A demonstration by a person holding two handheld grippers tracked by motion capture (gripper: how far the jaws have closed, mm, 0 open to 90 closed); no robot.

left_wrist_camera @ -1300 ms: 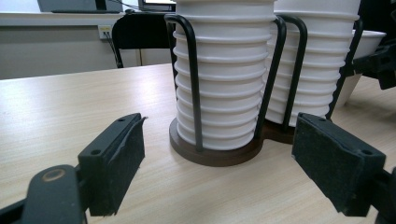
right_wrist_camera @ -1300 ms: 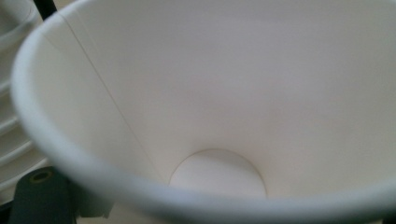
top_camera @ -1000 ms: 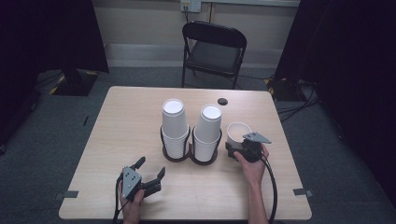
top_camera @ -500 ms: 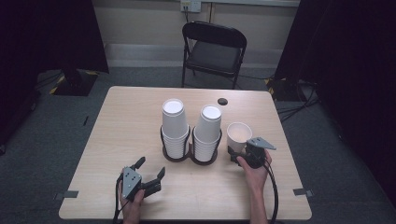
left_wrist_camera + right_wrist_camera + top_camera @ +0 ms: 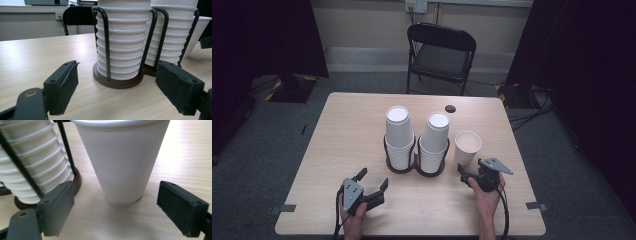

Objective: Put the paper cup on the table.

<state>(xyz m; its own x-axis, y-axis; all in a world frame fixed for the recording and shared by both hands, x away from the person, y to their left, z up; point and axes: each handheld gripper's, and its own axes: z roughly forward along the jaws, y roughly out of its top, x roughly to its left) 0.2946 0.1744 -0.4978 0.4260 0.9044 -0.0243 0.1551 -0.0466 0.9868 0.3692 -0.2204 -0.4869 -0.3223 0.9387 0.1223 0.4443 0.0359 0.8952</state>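
Your right gripper (image 5: 465,174) had backed away from the single upright white foam cup (image 5: 467,148) toward the lower right of the frame; the cup stood free on the pale wood-grain table (image 5: 342,130), right of centre. Its jaws, spread with nothing between them, had just narrowed slightly. Your left gripper (image 5: 373,179) kept its place at lower left, jaws wide apart. Two ribbed stacks of inverted white cups (image 5: 399,140) sat in one black wire double-ring holder (image 5: 416,169).
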